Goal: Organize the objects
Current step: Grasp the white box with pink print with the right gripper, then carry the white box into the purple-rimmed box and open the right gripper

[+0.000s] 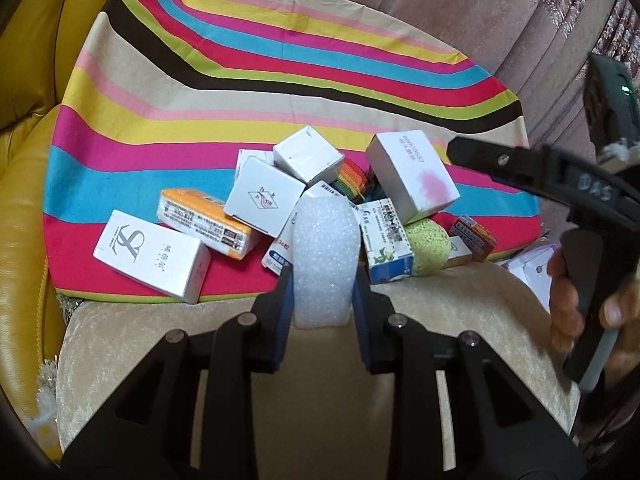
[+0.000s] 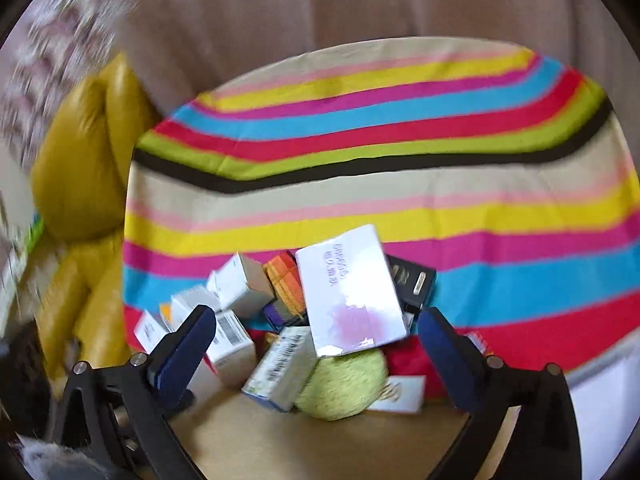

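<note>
On the striped cloth the boxes lie in one messy pile, so most sorting is left. Left gripper squeezes a white foam block; right gripper gapes wide, empty.

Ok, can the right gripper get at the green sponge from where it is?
Probably yes. The right gripper is open and the green sponge lies between its fingers, its near side bare, though the white box with the pink blotch leans over its top.
</note>
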Motion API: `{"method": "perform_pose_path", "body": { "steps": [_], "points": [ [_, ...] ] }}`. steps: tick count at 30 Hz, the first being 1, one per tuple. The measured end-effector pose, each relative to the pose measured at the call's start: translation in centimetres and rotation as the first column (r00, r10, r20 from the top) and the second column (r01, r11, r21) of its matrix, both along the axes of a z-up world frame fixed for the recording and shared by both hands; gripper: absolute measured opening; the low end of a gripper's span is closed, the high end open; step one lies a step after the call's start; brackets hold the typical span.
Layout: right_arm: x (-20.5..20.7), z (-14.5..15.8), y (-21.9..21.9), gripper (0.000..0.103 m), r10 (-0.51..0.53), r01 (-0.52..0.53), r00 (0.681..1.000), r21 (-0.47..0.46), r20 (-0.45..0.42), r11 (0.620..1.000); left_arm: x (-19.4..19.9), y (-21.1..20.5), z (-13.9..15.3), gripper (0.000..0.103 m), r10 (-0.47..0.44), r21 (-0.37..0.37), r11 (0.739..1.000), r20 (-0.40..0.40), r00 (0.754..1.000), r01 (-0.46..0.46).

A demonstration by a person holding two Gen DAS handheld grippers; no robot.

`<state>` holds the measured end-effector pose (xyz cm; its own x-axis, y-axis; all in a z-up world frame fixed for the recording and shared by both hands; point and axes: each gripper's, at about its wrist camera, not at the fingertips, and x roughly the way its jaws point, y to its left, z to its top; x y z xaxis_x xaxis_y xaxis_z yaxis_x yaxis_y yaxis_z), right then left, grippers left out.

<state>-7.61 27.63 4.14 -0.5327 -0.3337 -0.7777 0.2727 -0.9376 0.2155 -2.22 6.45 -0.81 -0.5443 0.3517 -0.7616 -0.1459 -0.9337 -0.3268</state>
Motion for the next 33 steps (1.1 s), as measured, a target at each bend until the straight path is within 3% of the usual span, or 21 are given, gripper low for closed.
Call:
{"method": "perform_pose_path", "body": {
  "steps": [5, 11, 15, 20, 27, 33],
  "points": [
    [-0.7, -1.3, -0.1, 0.103, -0.042, 0.040, 0.999, 0.092, 0.018, 0.995, 0.1, 0.7, 0.0, 0.032, -0.002, -0.024, 1.000, 0.000, 1.000, 0.002],
    [-2.0, -3.1, -3.2, 0.103, -0.036, 0.031, 0.999, 0.329, 0.007, 0.944, 0.2, 0.8, 0.3, 0.032, -0.003, -0.031, 1.000, -0.016, 1.000, 0.002],
    [-2.7, -4.2, -4.0, 0.098, -0.036, 0.032, 0.999, 0.410, 0.003, 0.912, 0.5, 1.2, 0.7, 0.032, 0.001, -0.048, 0.999, -0.033, 0.999, -0.003],
    [-2.7, -5.1, -4.2, 0.067, -0.009, -0.008, 0.999, 0.399, 0.039, 0.917, 0.7, 1.3, 1.1, 0.032, 0.007, -0.073, 0.997, -0.047, 0.999, -0.011],
    [-0.1, -1.6, -1.4, 0.067, -0.048, 0.066, 0.996, 0.265, -0.076, 0.962, 0.8, 2.5, 2.5, 0.032, -0.010, -0.078, 0.997, -0.075, 0.997, 0.004],
    [4.7, 1.2, 5.1, 0.067, -0.182, 0.210, 0.971, 0.196, -0.153, 0.958, 0.8, 7.0, 3.8, 0.032, -0.114, -0.073, 0.992, -0.091, 0.989, 0.107]
  ]
}}
